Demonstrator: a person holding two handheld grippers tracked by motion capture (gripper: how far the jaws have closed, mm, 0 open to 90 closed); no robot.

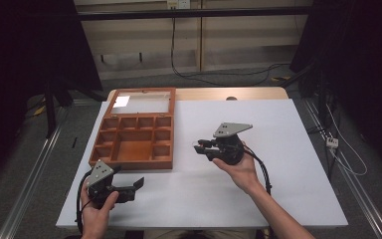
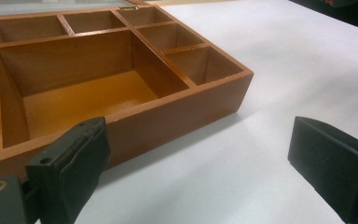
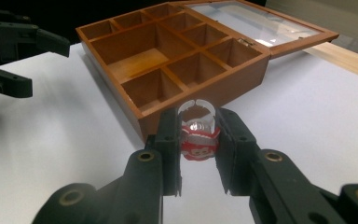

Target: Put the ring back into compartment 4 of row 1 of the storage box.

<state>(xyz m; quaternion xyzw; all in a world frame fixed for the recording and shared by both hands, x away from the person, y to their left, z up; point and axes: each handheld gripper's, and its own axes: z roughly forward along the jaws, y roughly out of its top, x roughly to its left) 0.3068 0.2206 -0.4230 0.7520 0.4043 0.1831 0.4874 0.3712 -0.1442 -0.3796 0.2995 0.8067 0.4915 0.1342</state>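
Red-and-clear ring toy [image 3: 198, 135] pinched in right gripper [image 3: 198, 140] jaws, left gripper [image 2: 196, 163] jaws wide apart, empty, beside wooden box [image 2: 177, 100]

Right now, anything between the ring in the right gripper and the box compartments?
Nothing visible. The ring sits clamped in the right gripper, the wooden box lies open ahead, lid folded back, compartments empty. The left gripper is off to the side.

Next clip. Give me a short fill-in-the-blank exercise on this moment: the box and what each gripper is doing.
1. The wooden box lies with its glass lid ____.
2. The right gripper is shut on a small ____ and white object.
3. The left gripper holds nothing and its jaws stand ____.
4. All the box's compartments in view are ____.

Missing words: open; red; open; empty
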